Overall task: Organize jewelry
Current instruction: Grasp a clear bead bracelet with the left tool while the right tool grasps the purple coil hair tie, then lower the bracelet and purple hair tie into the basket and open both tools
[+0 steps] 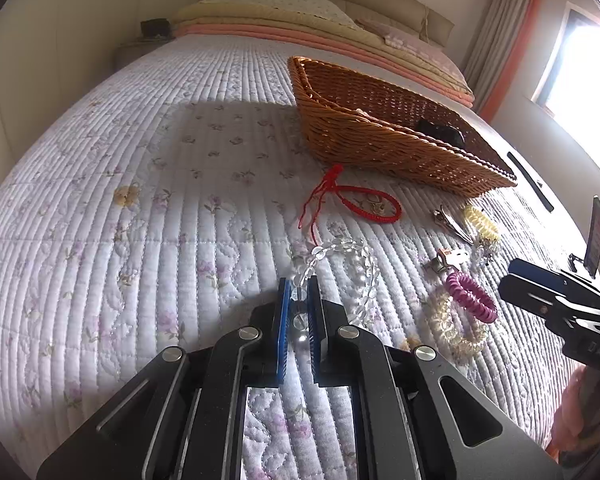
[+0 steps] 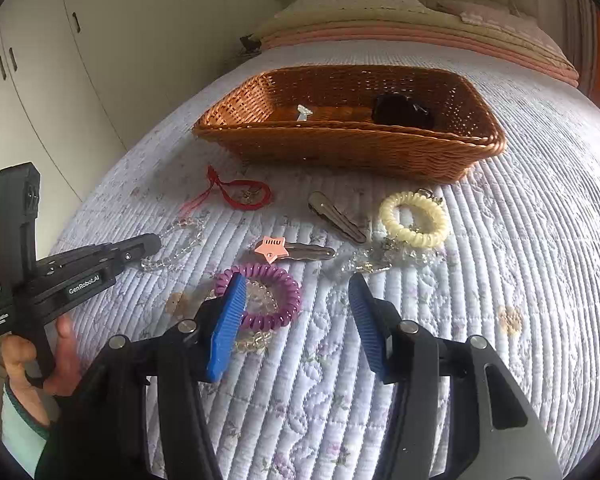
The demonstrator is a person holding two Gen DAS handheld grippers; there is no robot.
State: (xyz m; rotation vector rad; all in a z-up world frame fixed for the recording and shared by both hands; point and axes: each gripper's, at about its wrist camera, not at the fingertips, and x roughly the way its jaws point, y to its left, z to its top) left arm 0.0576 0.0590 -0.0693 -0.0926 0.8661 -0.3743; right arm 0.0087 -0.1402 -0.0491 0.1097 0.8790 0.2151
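Observation:
My left gripper (image 1: 299, 286) is shut on a clear bead bracelet (image 1: 360, 268) that lies on the quilt; it also shows in the right wrist view (image 2: 180, 240), with the left gripper (image 2: 152, 242) on it. My right gripper (image 2: 298, 292) is open and empty, just above a purple coil hair tie (image 2: 274, 300) that rests on a clear bead bracelet (image 2: 256, 340). A wicker basket (image 2: 340, 148) stands beyond and holds a dark object (image 2: 400, 112) and a small silver piece (image 2: 303, 112).
On the quilt lie a red cord bracelet (image 2: 248, 194), a metal hair clip (image 2: 336, 216), a pink star clip (image 2: 274, 248), a cream coil hair tie (image 2: 414, 220) and a clear beaded piece (image 2: 380, 260). Wardrobe doors (image 2: 80, 60) stand left; folded bedding (image 2: 380, 20) lies behind.

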